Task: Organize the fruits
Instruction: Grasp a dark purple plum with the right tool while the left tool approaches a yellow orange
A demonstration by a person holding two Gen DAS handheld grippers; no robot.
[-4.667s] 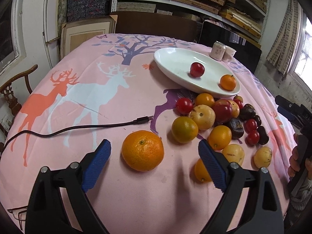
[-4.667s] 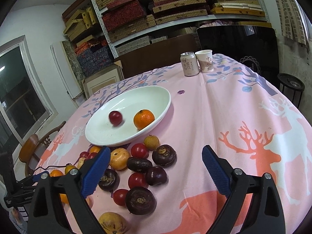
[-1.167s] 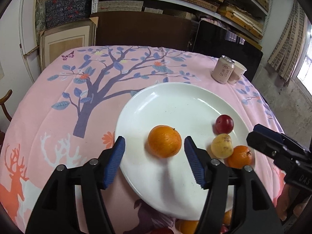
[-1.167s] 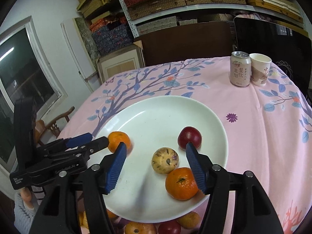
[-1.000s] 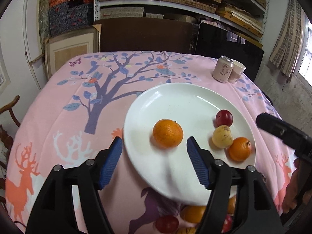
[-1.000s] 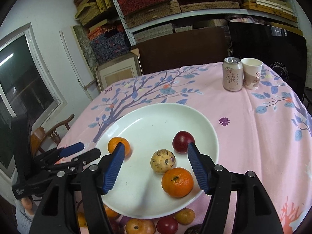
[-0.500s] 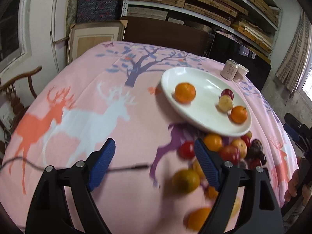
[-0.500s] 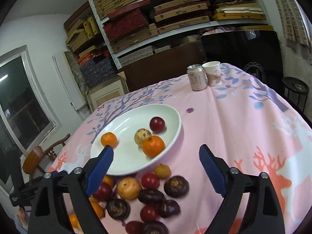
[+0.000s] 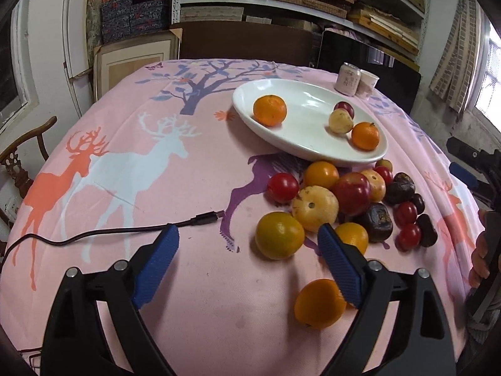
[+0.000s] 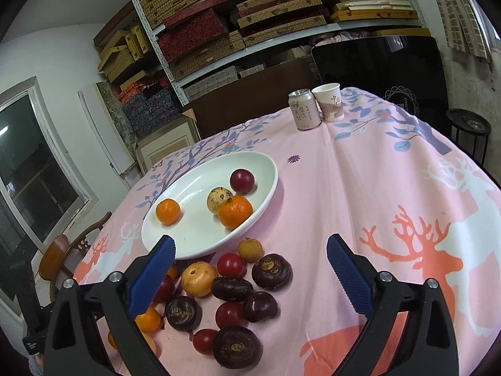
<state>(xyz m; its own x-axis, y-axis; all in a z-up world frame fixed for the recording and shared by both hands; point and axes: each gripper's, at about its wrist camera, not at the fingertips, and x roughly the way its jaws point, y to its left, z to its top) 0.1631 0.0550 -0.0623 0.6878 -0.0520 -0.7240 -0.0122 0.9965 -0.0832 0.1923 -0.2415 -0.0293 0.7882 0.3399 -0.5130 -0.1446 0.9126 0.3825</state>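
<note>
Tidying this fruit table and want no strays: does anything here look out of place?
Yes. A black cable lies loose across the pink tablecloth, its plug end pointing at the fruit pile. It is the one thing here unrelated to the fruit or the white plate.

a round table under a pink tablecloth (image 9: 131, 169) printed with deer and a tree carries a white plate (image 9: 308, 119), a loose heap of fruit (image 9: 344, 200) just beside the plate's near edge, and one orange (image 9: 317, 304) apart from the heap. a black cable (image 9: 125, 232) trails across the cloth; a drink can (image 10: 303, 109) and paper cup (image 10: 330, 101) stand side by side at the far edge
</note>
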